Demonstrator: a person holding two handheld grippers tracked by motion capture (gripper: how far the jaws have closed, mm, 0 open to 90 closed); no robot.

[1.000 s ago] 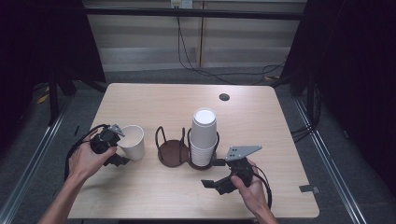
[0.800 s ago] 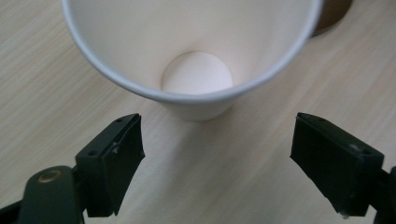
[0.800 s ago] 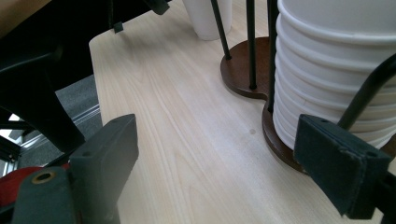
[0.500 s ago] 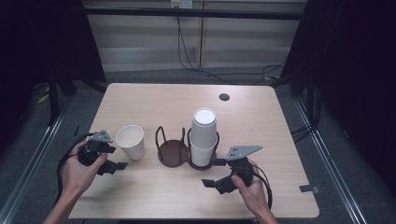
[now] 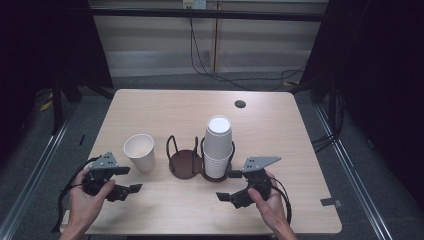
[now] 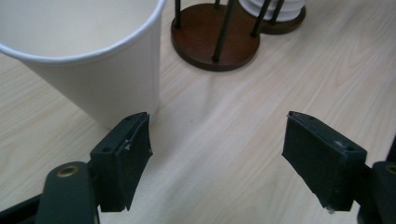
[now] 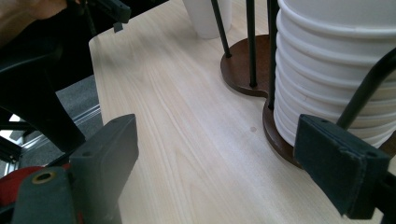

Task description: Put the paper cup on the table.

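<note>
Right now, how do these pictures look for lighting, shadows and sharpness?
High view: the table is evenly lit and sharp, the surroundings fall into darkness. Left gripper view: the single cup is bright with a soft shadow at its foot, and the near jaws look slightly soft. Right gripper view: the cup stack is bright, the jaws close up are blurred.

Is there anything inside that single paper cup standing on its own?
The cup looks empty: the high view shows plain white inner wall. Its very bottom is hard to make out from this angle, and in the left gripper view the rim hides it.
</note>
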